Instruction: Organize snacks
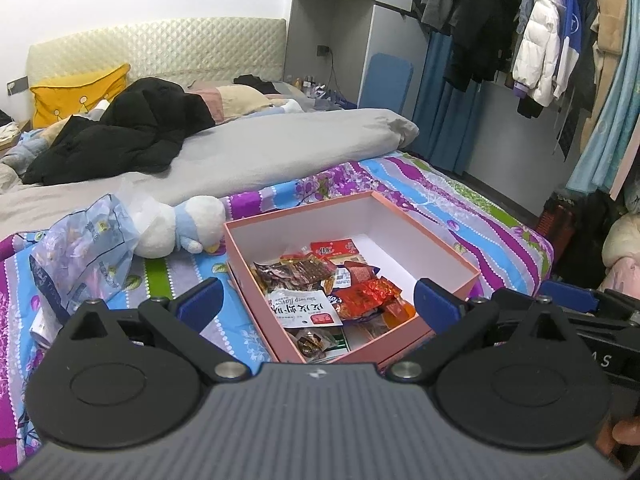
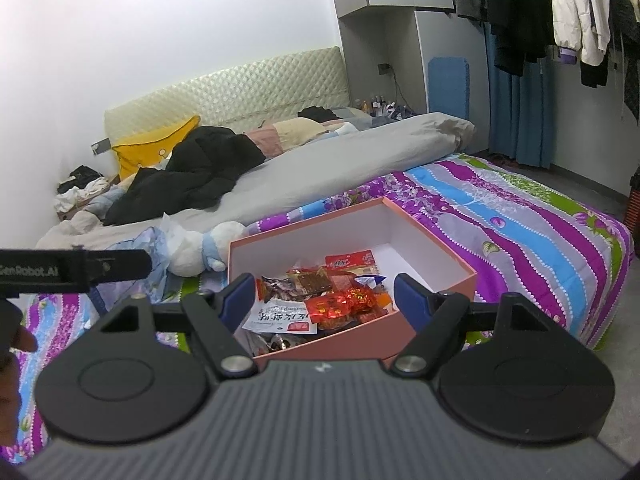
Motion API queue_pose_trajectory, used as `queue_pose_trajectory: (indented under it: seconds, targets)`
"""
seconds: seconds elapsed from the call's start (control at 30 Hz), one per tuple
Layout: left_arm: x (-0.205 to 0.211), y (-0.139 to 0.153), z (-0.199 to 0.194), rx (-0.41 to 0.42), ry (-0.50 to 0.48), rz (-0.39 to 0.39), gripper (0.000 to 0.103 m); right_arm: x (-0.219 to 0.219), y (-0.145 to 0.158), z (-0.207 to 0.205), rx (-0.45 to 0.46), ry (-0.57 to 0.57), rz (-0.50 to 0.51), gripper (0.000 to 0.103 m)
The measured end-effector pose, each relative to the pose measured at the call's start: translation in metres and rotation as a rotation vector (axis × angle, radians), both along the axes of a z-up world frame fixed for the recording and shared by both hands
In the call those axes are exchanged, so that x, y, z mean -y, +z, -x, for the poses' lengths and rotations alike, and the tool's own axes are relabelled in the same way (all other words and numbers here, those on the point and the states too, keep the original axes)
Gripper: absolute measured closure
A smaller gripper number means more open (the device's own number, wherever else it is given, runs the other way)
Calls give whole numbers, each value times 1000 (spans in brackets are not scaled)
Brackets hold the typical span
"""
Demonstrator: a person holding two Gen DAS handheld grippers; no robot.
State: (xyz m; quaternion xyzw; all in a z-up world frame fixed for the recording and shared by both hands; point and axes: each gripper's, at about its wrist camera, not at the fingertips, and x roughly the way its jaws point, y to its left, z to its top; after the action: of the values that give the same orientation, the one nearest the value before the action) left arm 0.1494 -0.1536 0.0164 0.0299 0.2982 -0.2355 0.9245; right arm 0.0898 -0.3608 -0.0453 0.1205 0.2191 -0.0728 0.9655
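A pink cardboard box (image 1: 448, 248) (image 2: 436, 320) with a white inside lies on the striped bedspread. In it sit several snack packets: a white shrimp-flavour pack (image 1: 300, 308) (image 2: 280, 318), red foil packs (image 1: 368, 294) (image 2: 340, 302) and brown ones (image 1: 296, 270). My left gripper (image 1: 318, 300) hovers open just before the box's near side, nothing between its blue pads. My right gripper (image 2: 324, 294) also stands open over the box's near edge, empty. The right gripper's side shows at the right edge of the left wrist view.
A crumpled clear plastic bag (image 1: 84, 248) and a white-and-blue plush toy (image 1: 180, 226) (image 2: 200, 250) lie left of the box. A grey duvet (image 1: 248, 152) and black clothes (image 1: 132, 128) cover the bed behind. Hanging clothes (image 1: 540, 40) fill the right side; the bed edge drops off at right.
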Motion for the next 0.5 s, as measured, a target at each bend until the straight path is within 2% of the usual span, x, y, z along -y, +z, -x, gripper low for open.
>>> queue_pose_trajectory:
  seconds: [0.5]
  targets:
    - [-2,2,1,-14,12,-5,0,3,-2,1,-17,7,-18,25]
